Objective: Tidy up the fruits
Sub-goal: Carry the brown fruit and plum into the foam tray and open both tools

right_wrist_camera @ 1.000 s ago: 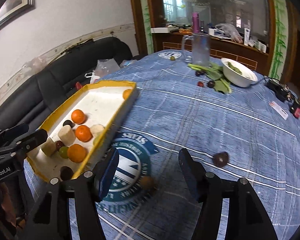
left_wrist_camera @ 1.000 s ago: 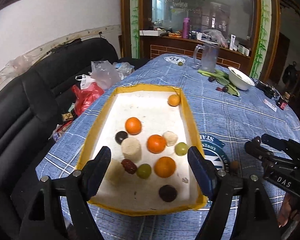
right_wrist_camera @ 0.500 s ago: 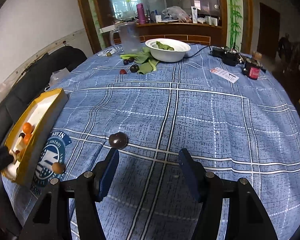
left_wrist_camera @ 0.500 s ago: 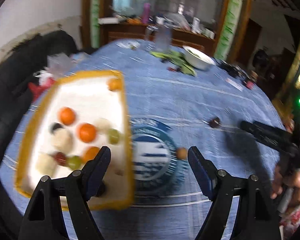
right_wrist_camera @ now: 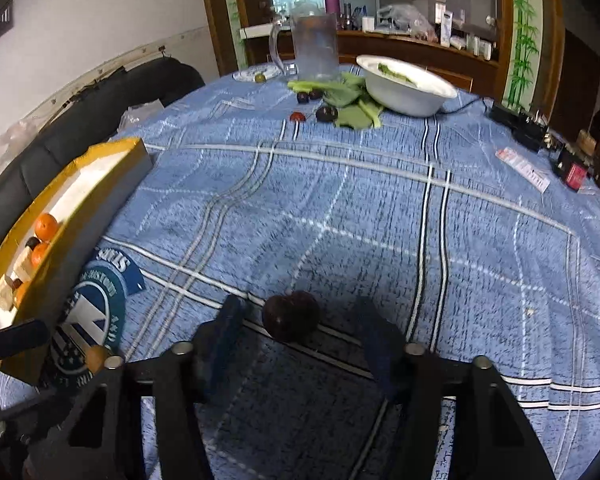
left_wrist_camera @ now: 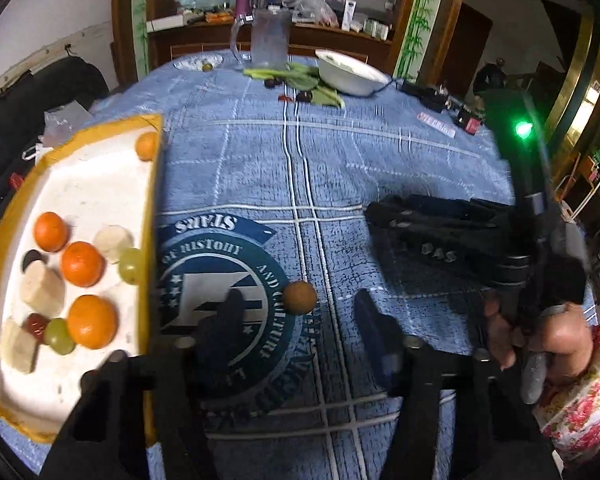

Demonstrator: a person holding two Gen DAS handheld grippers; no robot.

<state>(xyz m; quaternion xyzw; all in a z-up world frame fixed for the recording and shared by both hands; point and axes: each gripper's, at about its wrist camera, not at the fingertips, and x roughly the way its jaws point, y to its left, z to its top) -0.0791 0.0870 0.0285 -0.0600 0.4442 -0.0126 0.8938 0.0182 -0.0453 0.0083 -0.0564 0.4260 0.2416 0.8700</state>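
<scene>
Left gripper (left_wrist_camera: 298, 320): shifted from over tray (left_wrist_camera: 152, 208) to brown fruit (left_wrist_camera: 299, 297), now at 12 o'clock. Right gripper (right_wrist_camera: 300, 328): advanced; dark plum (right_wrist_camera: 291, 315) now between open jaws.

Table (right_wrist_camera: 380, 208): tray (left_wrist_camera: 150, 200), bowl (right_wrist_camera: 404, 92), pitcher (right_wrist_camera: 314, 46).

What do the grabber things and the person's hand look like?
Both grippers, left gripper and right gripper, are black frames with silver bolts and dark blue finger pads. The right one has white letters "DAS" and a green light. A bare hand holds it, beside floral clothing.

Black grippers, silver bolts, white "DAS" lettering (left_wrist_camera: 439, 253); floral sleeve (left_wrist_camera: 580, 412).
</scene>
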